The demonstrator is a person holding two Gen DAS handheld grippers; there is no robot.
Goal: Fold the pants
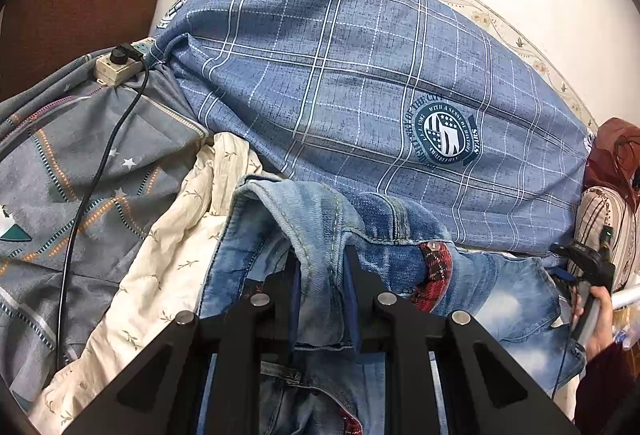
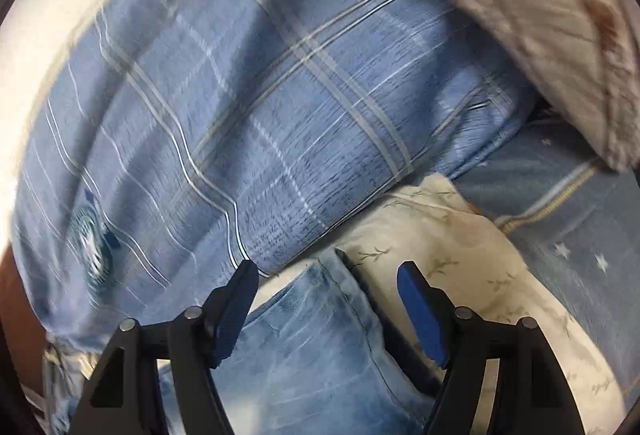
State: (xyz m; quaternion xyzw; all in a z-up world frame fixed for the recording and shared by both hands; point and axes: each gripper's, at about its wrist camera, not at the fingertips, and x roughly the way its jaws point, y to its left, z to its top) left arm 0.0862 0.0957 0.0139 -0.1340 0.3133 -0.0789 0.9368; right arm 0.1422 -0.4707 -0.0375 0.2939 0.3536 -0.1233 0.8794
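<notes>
Faded, coarse denim jeans [image 1: 312, 219]; matt woven checked quilt [image 1: 360, 75]; crinkled cream cotton sheet [image 1: 176, 255]; matt black plastic fingers [image 2: 420, 299].

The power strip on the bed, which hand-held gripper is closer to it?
Left. The left hand-held gripper, clamped on the jeans, has the power strip ahead to its left; the open right hand-held gripper shows none.

The whole right wrist view is smeared by motion, so the round emblem [image 2: 93, 243] on the blue plaid quilt [image 2: 248, 83] cannot be read. In the left wrist view, the jeans [image 1: 320, 235] run off the bottom edge behind the left gripper [image 1: 322, 277], and the person's hand [image 1: 596, 319] is cut by the right edge
</notes>
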